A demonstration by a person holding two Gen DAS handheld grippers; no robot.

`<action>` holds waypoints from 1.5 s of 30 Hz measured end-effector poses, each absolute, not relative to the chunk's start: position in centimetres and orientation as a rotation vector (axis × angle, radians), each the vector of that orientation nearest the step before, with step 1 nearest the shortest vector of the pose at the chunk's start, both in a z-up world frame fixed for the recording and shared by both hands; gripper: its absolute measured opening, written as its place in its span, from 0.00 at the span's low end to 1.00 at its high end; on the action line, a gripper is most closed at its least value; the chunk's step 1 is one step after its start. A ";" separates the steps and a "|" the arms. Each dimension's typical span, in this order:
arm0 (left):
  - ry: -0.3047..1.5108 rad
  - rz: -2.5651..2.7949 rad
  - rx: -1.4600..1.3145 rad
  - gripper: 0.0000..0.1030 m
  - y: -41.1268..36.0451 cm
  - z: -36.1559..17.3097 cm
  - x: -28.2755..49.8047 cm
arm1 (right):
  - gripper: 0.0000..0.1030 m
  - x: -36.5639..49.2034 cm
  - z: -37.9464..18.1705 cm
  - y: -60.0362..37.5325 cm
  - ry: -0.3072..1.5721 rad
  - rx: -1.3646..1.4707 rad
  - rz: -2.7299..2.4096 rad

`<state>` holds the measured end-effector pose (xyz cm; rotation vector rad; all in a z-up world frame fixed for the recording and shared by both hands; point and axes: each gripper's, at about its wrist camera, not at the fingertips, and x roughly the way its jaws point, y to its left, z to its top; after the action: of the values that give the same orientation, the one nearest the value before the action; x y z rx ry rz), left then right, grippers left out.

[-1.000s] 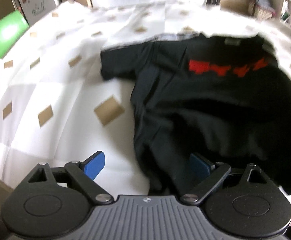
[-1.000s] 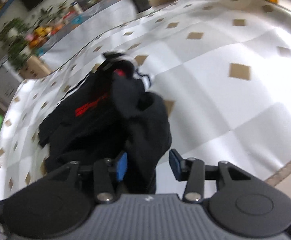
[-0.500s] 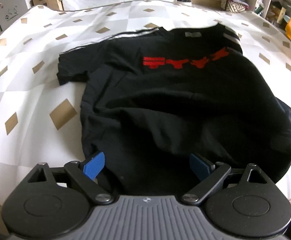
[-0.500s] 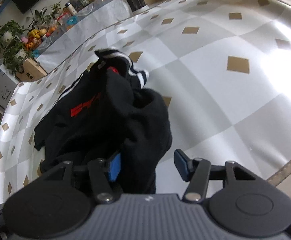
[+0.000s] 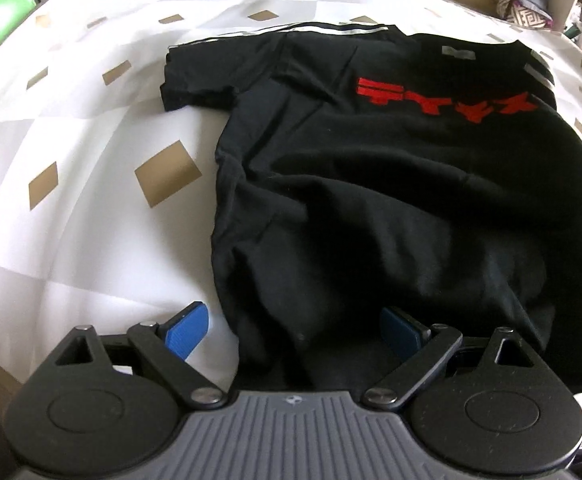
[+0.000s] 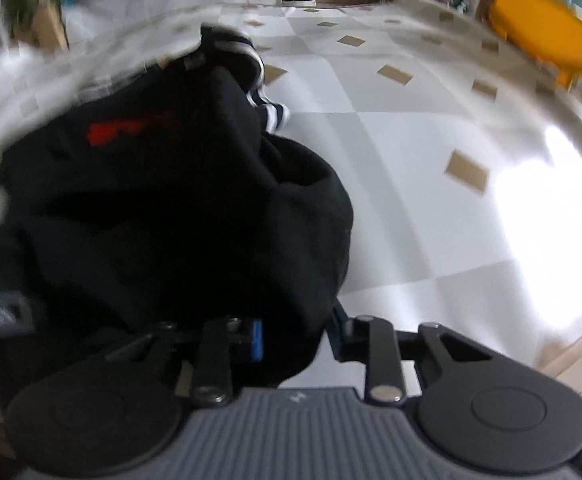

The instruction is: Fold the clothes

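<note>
While the black short-sleeved T-shirt [image 5: 391,184] lies on the white diamond-patterned tablecloth [image 5: 91,208], red chest lettering unreadable, left gripper [image 5: 295,330] straddles its hem, spread; right gripper [image 6: 297,338], just closing, pinches bunched fabric beside a striped sleeve [image 6: 267,104].

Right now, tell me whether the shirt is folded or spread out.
Mostly spread, not folded: the shirt lies open on the tablecloth, red print up, one sleeve out flat; its right side is bunched.
</note>
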<state>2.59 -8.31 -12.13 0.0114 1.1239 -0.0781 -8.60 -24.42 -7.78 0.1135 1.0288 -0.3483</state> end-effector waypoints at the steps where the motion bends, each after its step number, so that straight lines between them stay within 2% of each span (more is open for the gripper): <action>1: 1.121 -0.079 0.014 0.91 -8.3 -12.2 2.6 | 0.26 -8.5 -7.9 -24.2 1.036 0.067 -0.366; 11: 1.123 -0.024 0.022 0.97 -6.4 -12.7 2.8 | 0.29 -9.8 -7.4 -27.3 1.065 0.165 -0.537; 16: 1.059 0.022 0.212 1.00 -6.9 -12.3 2.3 | 0.38 -11.0 -6.8 -28.5 1.071 0.245 -0.564; 23: 1.069 0.050 0.141 0.98 -5.7 -11.3 2.4 | 0.45 -12.2 -3.9 -29.3 0.944 0.374 -0.499; 27: 1.024 0.014 0.086 0.98 -5.8 -9.9 2.3 | 0.47 -11.2 -2.9 -28.5 0.938 0.323 -0.426; 39: 1.107 -0.104 0.172 0.98 -9.7 -10.6 3.5 | 0.50 -5.8 -1.1 -27.2 1.025 0.259 -0.162; 45: 1.162 -0.126 0.121 0.98 -9.9 -10.0 4.9 | 0.51 -3.9 -1.4 -26.9 1.089 0.237 -0.075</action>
<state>4.91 -9.87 -9.98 0.1206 1.1617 -0.1262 -3.93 -26.88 -1.37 0.2370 1.0887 -0.0750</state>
